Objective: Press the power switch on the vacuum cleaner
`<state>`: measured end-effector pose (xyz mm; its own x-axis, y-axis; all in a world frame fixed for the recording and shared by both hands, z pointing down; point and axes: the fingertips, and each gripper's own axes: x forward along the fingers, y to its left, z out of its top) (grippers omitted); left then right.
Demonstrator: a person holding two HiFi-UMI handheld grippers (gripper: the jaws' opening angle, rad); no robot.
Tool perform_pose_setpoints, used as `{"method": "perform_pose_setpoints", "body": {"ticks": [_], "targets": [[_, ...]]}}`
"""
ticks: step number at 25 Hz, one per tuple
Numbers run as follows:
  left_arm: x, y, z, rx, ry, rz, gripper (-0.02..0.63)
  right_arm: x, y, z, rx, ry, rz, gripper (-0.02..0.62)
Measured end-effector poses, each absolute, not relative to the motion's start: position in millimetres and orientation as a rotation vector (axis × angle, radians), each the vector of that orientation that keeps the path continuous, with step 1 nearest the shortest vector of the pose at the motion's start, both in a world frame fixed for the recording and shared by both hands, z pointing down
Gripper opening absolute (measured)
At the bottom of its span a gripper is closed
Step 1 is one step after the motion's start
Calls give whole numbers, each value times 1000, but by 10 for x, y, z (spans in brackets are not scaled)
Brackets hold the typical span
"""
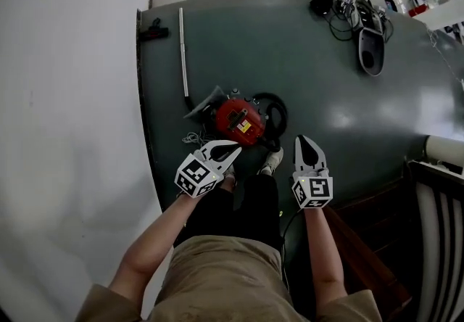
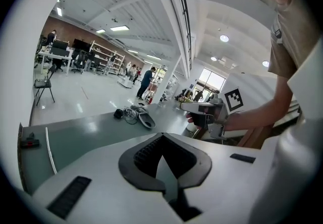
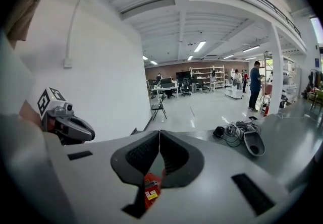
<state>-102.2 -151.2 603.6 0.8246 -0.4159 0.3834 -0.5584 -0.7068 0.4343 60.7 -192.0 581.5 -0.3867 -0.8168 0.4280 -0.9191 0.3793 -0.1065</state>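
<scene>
The red vacuum cleaner [image 1: 239, 121] lies on the dark green floor mat [image 1: 304, 52], with its black hose [image 1: 274, 105] looped at its right. My left gripper [image 1: 235, 146] hangs shut just in front of the vacuum's near side, above it. My right gripper [image 1: 303, 138] is shut too, to the right of the hose and apart from it. In the left gripper view the jaws [image 2: 162, 138] meet with nothing between them. In the right gripper view the shut jaws [image 3: 159, 133] show a slice of the red vacuum [image 3: 150, 187] through the gap below them.
A white wand [image 1: 183, 52] and a small black part [image 1: 154, 29] lie at the mat's far left. Cables and a grey floor head [image 1: 368, 46] sit far right. A white wall [image 1: 65, 96] runs along the left. Wooden furniture [image 1: 377, 255] stands at the right.
</scene>
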Motion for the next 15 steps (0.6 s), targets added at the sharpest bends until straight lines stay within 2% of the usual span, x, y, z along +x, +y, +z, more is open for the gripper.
{"method": "perform_pose_setpoints", "body": {"ticks": [15], "targets": [[-796, -1662, 7690, 2315, -707, 491, 6, 335, -2082, 7906, 1308, -2271, 615, 14]]}}
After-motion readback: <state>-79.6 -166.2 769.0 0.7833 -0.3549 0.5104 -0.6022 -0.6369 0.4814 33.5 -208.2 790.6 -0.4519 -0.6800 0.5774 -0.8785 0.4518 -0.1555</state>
